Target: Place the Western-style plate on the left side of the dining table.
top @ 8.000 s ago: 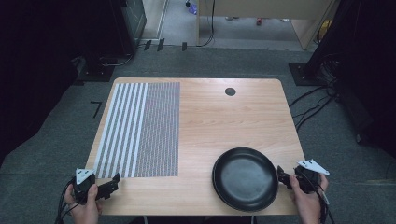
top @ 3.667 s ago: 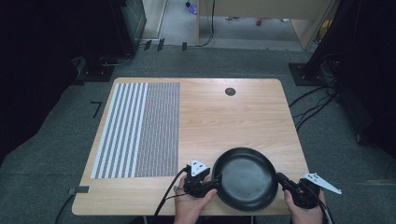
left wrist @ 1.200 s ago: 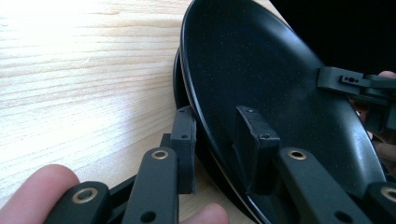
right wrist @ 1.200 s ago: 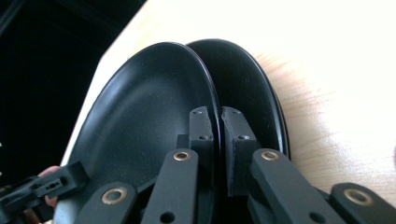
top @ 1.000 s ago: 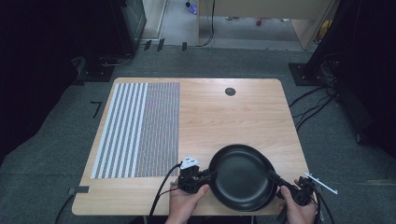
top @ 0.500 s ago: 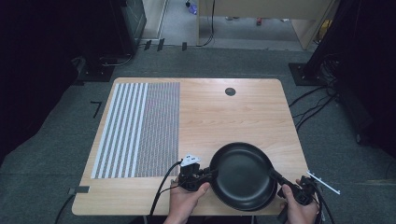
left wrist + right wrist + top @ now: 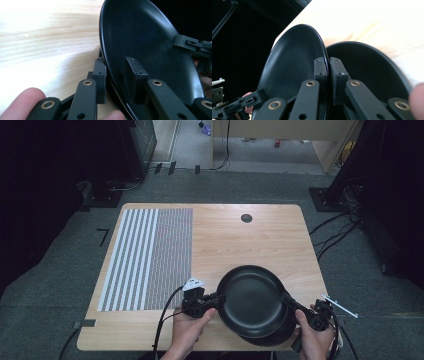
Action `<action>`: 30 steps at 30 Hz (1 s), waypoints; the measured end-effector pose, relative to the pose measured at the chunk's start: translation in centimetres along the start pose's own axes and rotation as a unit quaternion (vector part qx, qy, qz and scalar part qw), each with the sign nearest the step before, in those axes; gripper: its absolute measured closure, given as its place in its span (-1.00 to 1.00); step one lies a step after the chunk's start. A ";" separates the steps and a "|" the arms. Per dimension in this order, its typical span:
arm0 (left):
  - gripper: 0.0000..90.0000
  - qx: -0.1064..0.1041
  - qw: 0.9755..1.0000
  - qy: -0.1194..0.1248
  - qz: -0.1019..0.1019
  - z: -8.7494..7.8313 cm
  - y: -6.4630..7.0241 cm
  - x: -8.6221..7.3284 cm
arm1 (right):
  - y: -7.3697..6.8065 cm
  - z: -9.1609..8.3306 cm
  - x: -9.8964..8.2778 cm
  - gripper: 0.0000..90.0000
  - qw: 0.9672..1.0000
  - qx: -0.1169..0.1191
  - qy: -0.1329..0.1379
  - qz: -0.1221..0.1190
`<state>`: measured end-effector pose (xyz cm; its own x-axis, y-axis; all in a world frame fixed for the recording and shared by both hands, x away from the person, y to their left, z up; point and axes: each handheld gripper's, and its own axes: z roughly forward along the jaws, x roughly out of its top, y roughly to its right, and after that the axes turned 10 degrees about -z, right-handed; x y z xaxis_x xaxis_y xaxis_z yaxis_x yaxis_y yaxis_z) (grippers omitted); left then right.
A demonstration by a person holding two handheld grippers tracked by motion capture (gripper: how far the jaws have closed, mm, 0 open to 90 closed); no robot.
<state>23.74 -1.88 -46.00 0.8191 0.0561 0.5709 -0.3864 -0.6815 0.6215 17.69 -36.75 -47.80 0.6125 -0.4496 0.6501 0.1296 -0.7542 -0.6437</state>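
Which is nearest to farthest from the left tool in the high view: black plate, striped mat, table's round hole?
1. Black plate: clamped at its left rim by the left tool.
2. Striped mat: on the table's left half, its near corner just ahead-left of the tool.
3. Round hole: by the far edge.

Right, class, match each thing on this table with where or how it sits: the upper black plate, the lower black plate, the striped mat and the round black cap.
Things:
1. upper black plate
2. lower black plate
3. striped mat
4. round black cap

States:
A. flat on the left part of the table
B. near the far edge
C. clamped at its rim by the left hand-held gripper and the right hand-held gripper
D. under another plate

Pairs: 1-C, 2-D, 3-A, 4-B.
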 end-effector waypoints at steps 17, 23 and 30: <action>0.66 0.021 0.997 0.062 -0.043 -7.2 -5.1 3.1 | -7.4 6.7 1.3 0.91 0.998 0.043 -0.024 -0.036; 0.68 0.031 0.995 0.079 -0.052 -9.2 -6.7 3.7 | -9.3 8.9 1.2 0.90 0.997 0.060 -0.037 -0.035; 0.69 0.036 0.992 0.099 -0.074 -11.8 -9.7 4.6 | -12.3 12.1 1.0 0.91 0.995 0.070 -0.046 -0.048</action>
<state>26.23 13.56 -43.11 0.7628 0.2970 0.5744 -0.2307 -0.7049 0.6708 26.15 -22.09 -44.12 0.6604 -0.3269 0.6761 0.2954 -0.7146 -0.6341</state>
